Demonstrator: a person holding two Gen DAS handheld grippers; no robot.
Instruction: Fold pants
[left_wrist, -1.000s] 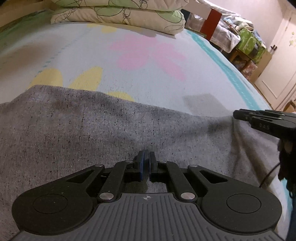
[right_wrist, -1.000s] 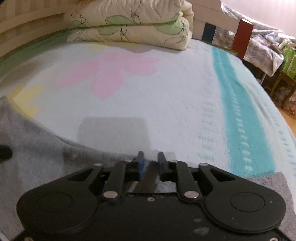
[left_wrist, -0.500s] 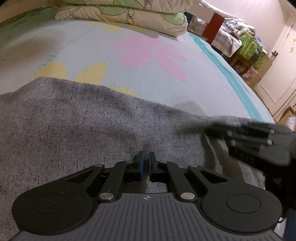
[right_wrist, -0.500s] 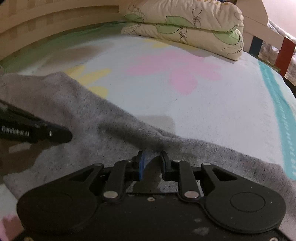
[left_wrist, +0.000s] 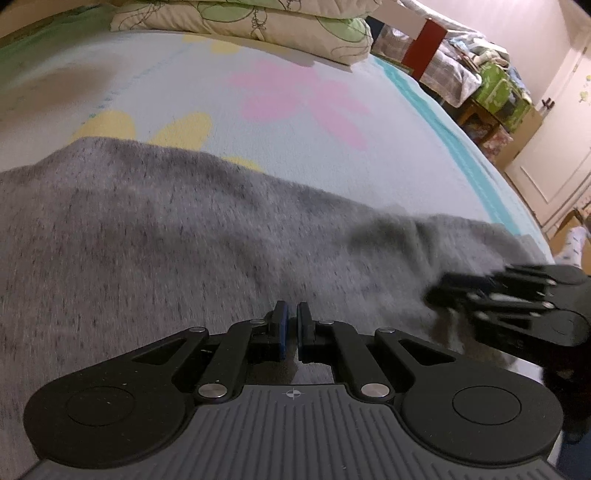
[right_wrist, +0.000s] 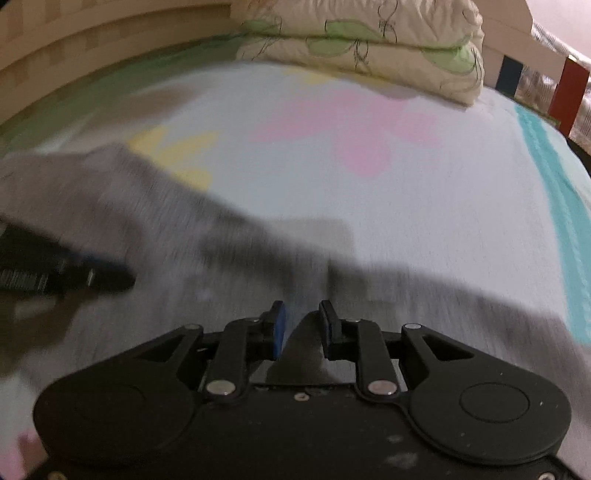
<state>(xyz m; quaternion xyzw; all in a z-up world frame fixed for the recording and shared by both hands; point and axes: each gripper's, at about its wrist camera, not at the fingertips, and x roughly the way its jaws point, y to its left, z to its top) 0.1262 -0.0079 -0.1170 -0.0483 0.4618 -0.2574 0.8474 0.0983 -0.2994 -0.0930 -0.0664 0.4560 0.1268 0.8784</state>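
Note:
Grey speckled pants lie spread across the flowered bed sheet. My left gripper rests low on them near their front edge, its blue pads almost together and pinching the cloth. My right gripper has a dark fold of the pants standing between its fingers and is shut on it. The left wrist view shows the right gripper at the right, close by, with cloth bunched under it. At the left of the blurred right wrist view is the left gripper.
A folded floral quilt lies at the head of the bed, also in the right wrist view. A wooden headboard runs along the far left. Past the bed's right edge stand a red post, cluttered furniture and a door.
My right gripper has swung left toward the left gripper, dragging the grey fold with it; the pants now fill more of its view. The left gripper has stayed put.

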